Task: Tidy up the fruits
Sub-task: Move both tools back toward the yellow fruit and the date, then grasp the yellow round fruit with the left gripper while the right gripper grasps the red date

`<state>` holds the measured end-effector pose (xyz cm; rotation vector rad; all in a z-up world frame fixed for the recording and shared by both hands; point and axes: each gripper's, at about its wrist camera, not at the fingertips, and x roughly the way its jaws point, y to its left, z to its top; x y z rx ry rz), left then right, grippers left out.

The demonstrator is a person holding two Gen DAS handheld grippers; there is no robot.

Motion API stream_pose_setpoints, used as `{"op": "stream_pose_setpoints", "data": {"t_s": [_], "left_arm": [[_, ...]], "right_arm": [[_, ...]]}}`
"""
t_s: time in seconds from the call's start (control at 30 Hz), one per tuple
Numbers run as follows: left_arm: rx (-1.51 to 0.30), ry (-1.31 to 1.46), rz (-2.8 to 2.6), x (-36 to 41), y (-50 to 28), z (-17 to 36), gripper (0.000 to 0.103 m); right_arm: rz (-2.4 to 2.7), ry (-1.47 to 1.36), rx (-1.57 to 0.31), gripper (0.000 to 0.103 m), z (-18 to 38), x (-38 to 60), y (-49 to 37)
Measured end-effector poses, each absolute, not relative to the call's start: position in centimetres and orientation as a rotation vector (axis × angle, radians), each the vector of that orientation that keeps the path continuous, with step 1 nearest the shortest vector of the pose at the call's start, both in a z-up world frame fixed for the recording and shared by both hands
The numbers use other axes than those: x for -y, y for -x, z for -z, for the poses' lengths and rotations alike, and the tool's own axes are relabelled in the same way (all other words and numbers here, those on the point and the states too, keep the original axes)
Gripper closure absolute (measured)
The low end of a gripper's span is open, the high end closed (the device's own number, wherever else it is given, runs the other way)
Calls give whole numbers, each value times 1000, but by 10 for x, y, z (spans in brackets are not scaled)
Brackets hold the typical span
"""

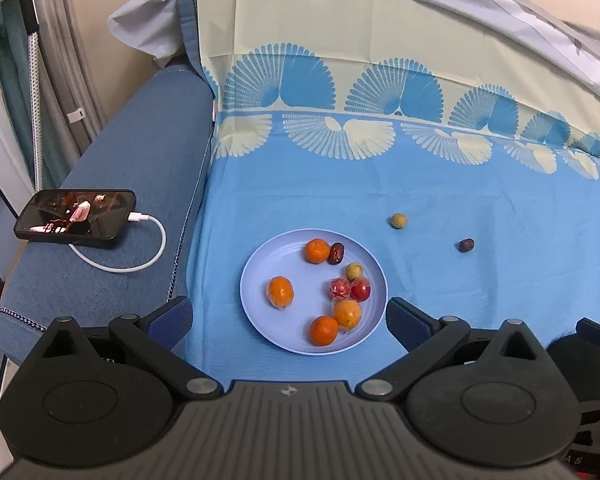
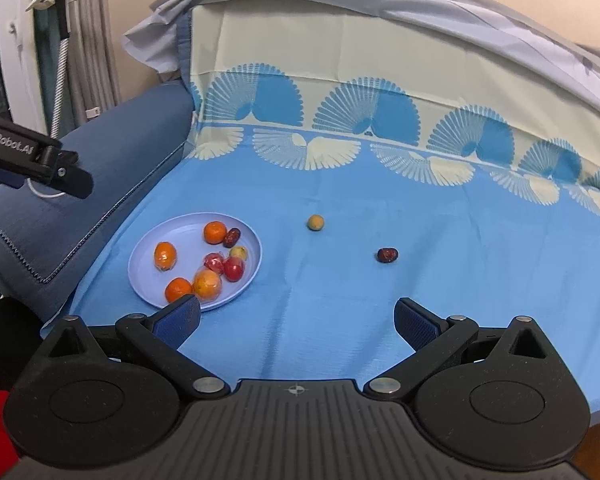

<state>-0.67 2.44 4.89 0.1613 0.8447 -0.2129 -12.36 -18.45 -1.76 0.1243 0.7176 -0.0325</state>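
1. right, starting at the right hand-held gripper (image 2: 298, 318): fingers spread wide, nothing between the blue pads, hovering low over the blue sheet (image 2: 340, 280) of the bed.
2. dead ahead of it and a touch to its right lies the dark red date (image 2: 387, 255), loose on the sheet. its long axis runs roughly side to side across this view, so the pads as they stand would close on its ends; a turn of the wrist would take it across its narrow middle, i'd judge.
3. further out and slightly left of centre sits the small round yellow-green fruit (image 2: 315, 223), also loose, well apart from the date. round, so no axis to worry about.
4. off to this gripper's left is the pale blue plate (image 2: 148, 256), already carrying oranges, two red fruits in clear wrap, a date and another small yellow-green one. its near rim sits just behind the left pad in this view.
5. now the left hand-held gripper (image 1: 288, 318): also released and empty, parked right over the near edge of the plate (image 1: 256, 280). from there both strays lie up and to the right, the round one (image 1: 397, 221) nearer, the date (image 1: 466, 245) further off.
6. so the call: the right one is better lined up on the date, with a carry leftwards to the plate afterwards.
7. phone (image 1: 76, 218) on its cable sits on the blue cushion at far left, out of play.
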Motion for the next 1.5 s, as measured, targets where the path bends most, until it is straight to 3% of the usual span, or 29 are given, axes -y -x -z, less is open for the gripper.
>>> {"op": "stream_pose_setpoints", "data": {"t_s": [0.37, 0.7, 0.87, 1.17, 1.3, 1.5], "left_arm": [[-859, -193, 225, 2, -19, -40, 0], [-829, -258, 304, 73, -76, -19, 0], [-842, -316, 366, 124, -126, 20, 0], [-875, -436, 441, 189, -221, 122, 0], [-957, -447, 478, 195, -249, 158, 0], [-987, -421, 501, 192, -260, 183, 0]], "right_arm": [[109, -186, -736, 1, 36, 207, 104], [245, -252, -712, 1, 77, 258, 50], [214, -226, -673, 1, 116, 279, 3], [186, -211, -763, 1, 188, 306, -88], [167, -170, -821, 1, 214, 306, -99], [169, -142, -744, 1, 220, 300, -87]]}}
